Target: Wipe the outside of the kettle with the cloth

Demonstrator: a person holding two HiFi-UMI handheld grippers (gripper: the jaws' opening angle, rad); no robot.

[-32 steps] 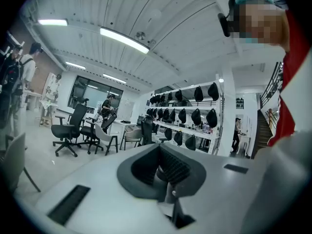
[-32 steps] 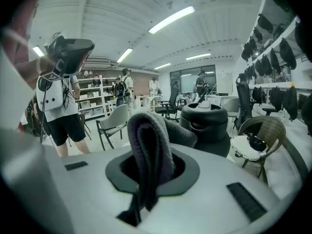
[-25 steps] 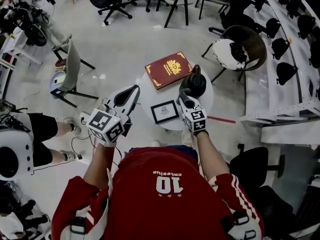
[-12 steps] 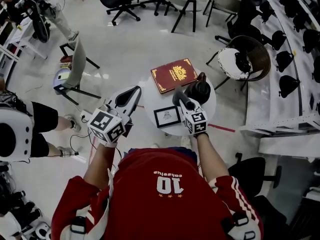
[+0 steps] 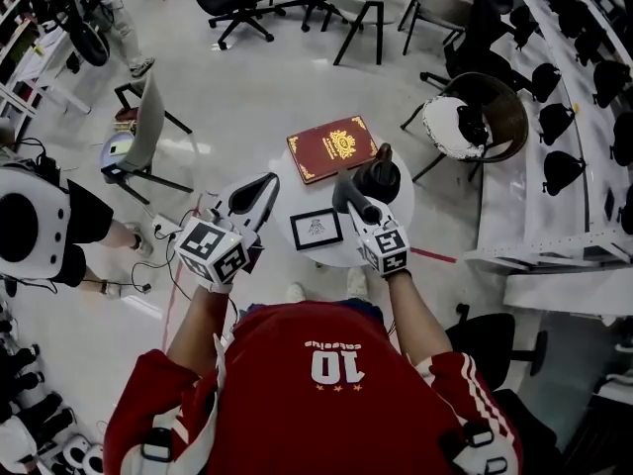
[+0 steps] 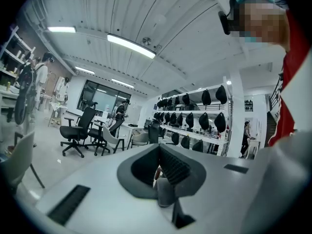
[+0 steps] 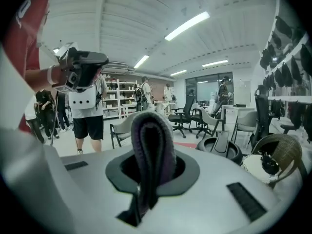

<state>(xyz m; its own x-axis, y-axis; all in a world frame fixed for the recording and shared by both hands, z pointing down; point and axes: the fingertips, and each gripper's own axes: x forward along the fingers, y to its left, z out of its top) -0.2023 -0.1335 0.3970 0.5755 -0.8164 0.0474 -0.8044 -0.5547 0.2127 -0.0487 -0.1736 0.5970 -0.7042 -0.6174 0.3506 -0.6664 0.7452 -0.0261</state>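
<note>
On the round white table [image 5: 321, 198], seen from the head view, the dark kettle [image 5: 378, 178] stood upright at the far right side, beside a red book [image 5: 331, 149] and beyond a small framed picture [image 5: 316, 230]. Its body looked round from above, with a narrower brownish part sticking out on the far side, away from the person; whether that was spout or handle could not be told. In the right gripper view the kettle [image 7: 222, 150] sat low and right of centre, with a flat dark bar running across its top.

Just left of the kettle in the head view, the right gripper [image 5: 356, 204] reached over the table. Its own view showed the right gripper [image 7: 152, 167] with both jaws pressed onto the cloth [image 7: 148, 140], a dark purplish-grey knit folded into a tall loop. The loop's long axis ran straight out along the jaws, and a loose end hung down at the base. From above, the cloth [image 5: 346, 188] lay close to the kettle's side; contact could not be judged.

Off the table's left edge, the left gripper [image 5: 252, 194] was held apart from everything. The left gripper view showed the left gripper [image 6: 158, 172] with its ribbed pads brought together and nothing caught in them, aimed out across the room.
</note>
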